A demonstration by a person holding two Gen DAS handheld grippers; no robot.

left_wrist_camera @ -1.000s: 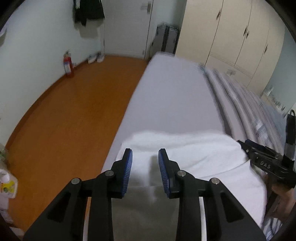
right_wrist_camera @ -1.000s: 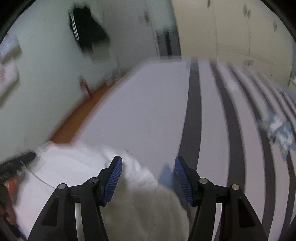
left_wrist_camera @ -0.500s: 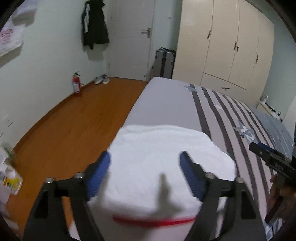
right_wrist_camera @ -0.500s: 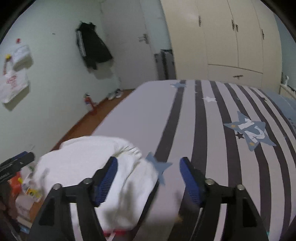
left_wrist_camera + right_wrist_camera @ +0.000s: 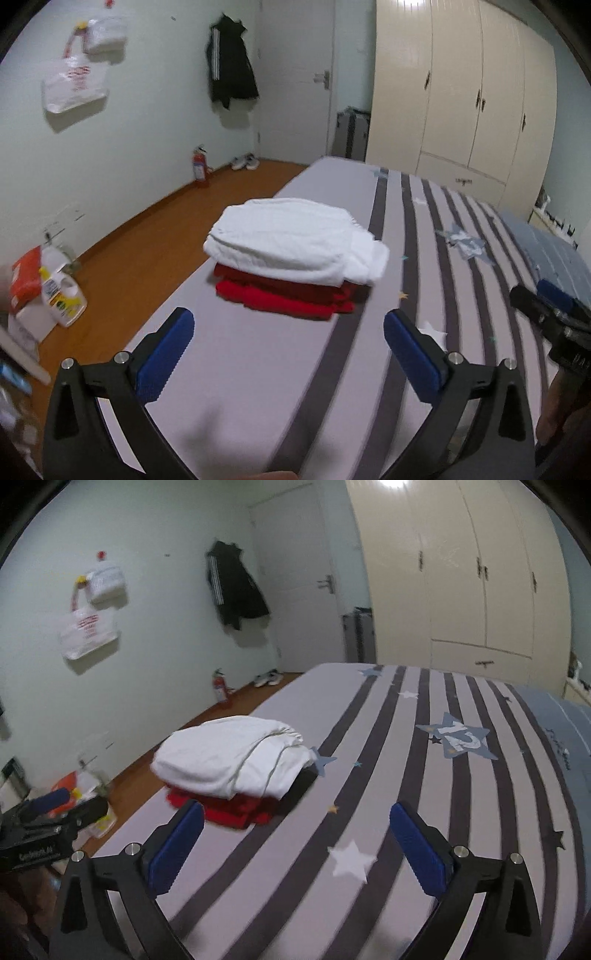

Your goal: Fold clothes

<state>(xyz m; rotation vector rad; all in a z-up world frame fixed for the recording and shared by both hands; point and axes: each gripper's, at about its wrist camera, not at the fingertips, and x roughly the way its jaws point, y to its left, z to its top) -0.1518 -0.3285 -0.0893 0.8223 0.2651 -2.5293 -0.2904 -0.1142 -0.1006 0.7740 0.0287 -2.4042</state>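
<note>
Backing off now, left gripper [image 5: 288,347] and right gripper [image 5: 295,842] both released, jaws just swung wide with nothing between them. Folded white garment [image 5: 295,240] left well ahead of both, stacked on the folded red garment [image 5: 284,299] on the bed [image 5: 258,387], near its left edge. Looks like that fold is finished; next piece likely.

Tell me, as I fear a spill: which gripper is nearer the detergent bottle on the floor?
Left. The left gripper is by the bed edge nearest the detergent bottle; the right gripper is farther across the bed.
</note>
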